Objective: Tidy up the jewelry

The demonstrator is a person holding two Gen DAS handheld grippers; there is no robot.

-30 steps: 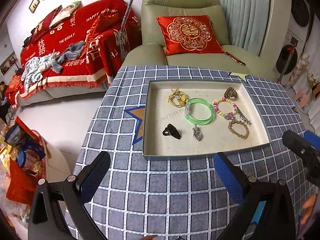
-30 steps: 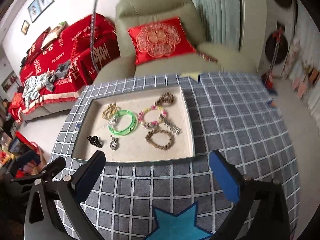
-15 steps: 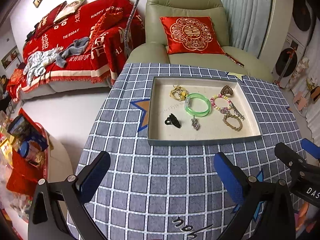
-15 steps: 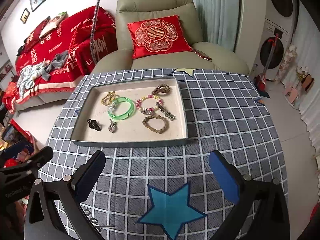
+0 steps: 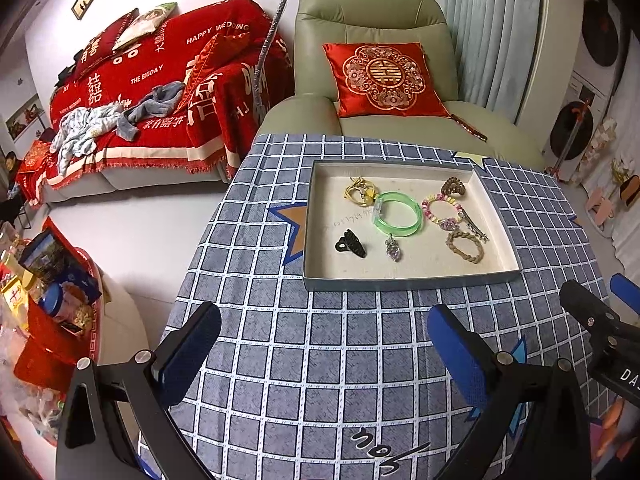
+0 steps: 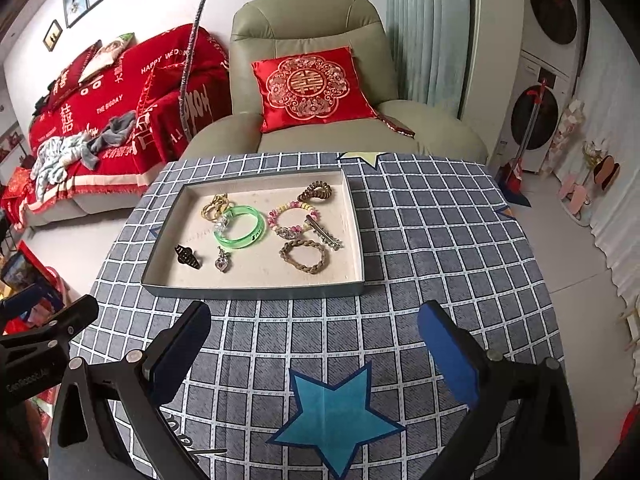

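Both grippers, left gripper [image 5: 324, 344] and right gripper [image 6: 314, 340], are hovering released before the tray [image 6: 256, 291], where the jewelry is lying gathered for sorting.

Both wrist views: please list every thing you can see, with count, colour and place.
tray: 1, grey rim, beige floor, on the table
bangle: 1, green, middle of the tray
bead bracelet: 1, pink and yellow, right of the bangle
braided bracelet: 1, brown, near right part of the tray
hair clip: 1, silver, touching the braided bracelet
spiral hair tie: 1, brown, far right corner
gold chains: 1 heap, gold, far left part
claw clip: 1, black, near left part
heart pendant: 1, silver, near the bangle
tablecloth: 1, grey checked, with stars
armchair: 1, green, behind the table
cushion: 1, red, on the armchair
sofa cover: 1, red, far left
left tool: open, empty
right tool: open, empty
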